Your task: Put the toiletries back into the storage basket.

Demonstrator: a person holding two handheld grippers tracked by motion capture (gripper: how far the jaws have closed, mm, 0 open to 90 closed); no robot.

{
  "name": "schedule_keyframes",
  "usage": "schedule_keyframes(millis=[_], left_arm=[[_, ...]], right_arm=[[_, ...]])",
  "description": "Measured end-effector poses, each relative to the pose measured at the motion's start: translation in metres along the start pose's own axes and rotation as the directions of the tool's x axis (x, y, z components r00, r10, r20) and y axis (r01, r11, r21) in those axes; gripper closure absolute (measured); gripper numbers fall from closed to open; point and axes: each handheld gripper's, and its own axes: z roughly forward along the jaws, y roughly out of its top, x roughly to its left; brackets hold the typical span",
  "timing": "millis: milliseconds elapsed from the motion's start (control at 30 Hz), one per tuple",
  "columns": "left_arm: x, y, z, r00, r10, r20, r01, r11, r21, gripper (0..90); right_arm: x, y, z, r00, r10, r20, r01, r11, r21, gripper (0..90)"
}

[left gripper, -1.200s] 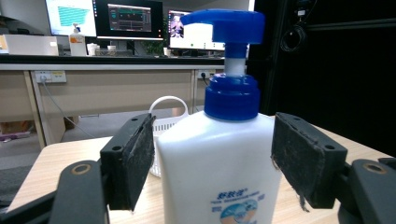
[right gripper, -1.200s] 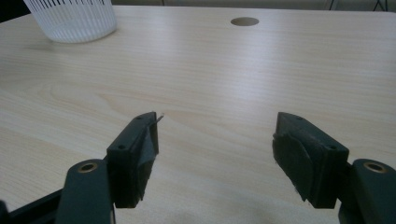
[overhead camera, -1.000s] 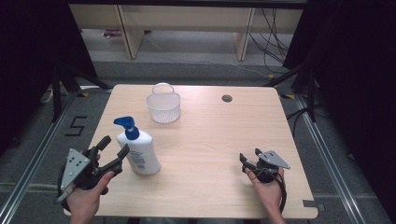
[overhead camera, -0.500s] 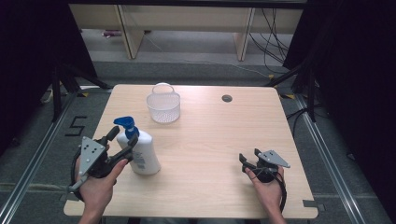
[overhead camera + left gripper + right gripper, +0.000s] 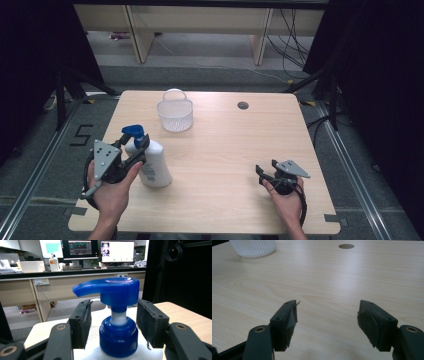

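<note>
A white pump bottle point(image 5: 156, 169) with a blue pump head point(image 5: 110, 288) stands upright near the left front of the wooden table point(image 5: 225, 145). My left gripper point(image 5: 134, 148) reaches level around its blue collar point(image 5: 118, 336). Its jaws have just been closing, and its pads point(image 5: 83, 322) stand on either side of the collar with a small gap showing on the left. My right gripper point(image 5: 262, 174) rests low at the right front, open with nothing between its pads point(image 5: 288, 320), which frame bare table.
A clear ribbed plastic cup point(image 5: 175, 114) stands at the back centre-left, also in the right gripper view as the cup point(image 5: 253, 247). A round cable hole point(image 5: 243, 105) lies behind the middle. Shelving and cables stand on the floor beyond the far edge.
My left gripper moved forward and up from beside the bottle's base to its neck, and its jaws narrowed around the collar. The right hand stayed still.
</note>
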Motion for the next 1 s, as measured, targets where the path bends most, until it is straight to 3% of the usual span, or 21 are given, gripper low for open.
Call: schedule_keyframes(millis=[200, 433, 533, 567, 633, 1000], left_arm=[[-0.0048, 0.0021, 0.0018, 0.9998, 0.01, -0.015, -0.01, 0.9999, 0.004, 50.8], [-0.0052, 0.0039, 0.0018, 0.9994, 0.006, -0.035, -0.006, 1.0, -0.007, 55.5], [-0.0055, 0.0051, 0.0019, 0.9996, 0.003, -0.029, -0.003, 1.0, -0.009, 56.7], [-0.0059, 0.0055, 0.002, 0.9996, 0.003, -0.028, -0.003, 0.9999, -0.011, 57.4], [-0.0061, 0.0062, 0.0024, 0.9996, -0.003, -0.029, 0.003, 0.9999, -0.01, 58.0], [-0.0035, 0.0086, 0.0023, 0.9999, -0.013, -0.003, 0.013, 0.9999, 0.002, 59.6]], right_arm=[[-0.0011, -0.0004, 0.0015, 0.9998, -0.017, 0.006, 0.017, 1.0, -0.005, 32.6], [-0.0003, 0.0001, 0.001, 1.0, -0.001, 0.006, 0.001, 1.0, 0.002, 32.4], [0.0002, 0.0001, 0.0008, 1.0, 0.004, 0.005, -0.004, 1.0, 0.009, 32.4], [0.002, -0.0002, 0.0006, 0.9996, 0.03, -0.001, -0.03, 0.999, 0.013, 32.4], [0.0002, -0.0002, 0.0019, 0.9999, 0.004, 0.015, -0.004, 1.0, 0.007, 32.3], [0.0001, -0.0001, 0.0027, 1.0, 0.004, 0.002, -0.004, 1.0, 0.017, 32.3]])
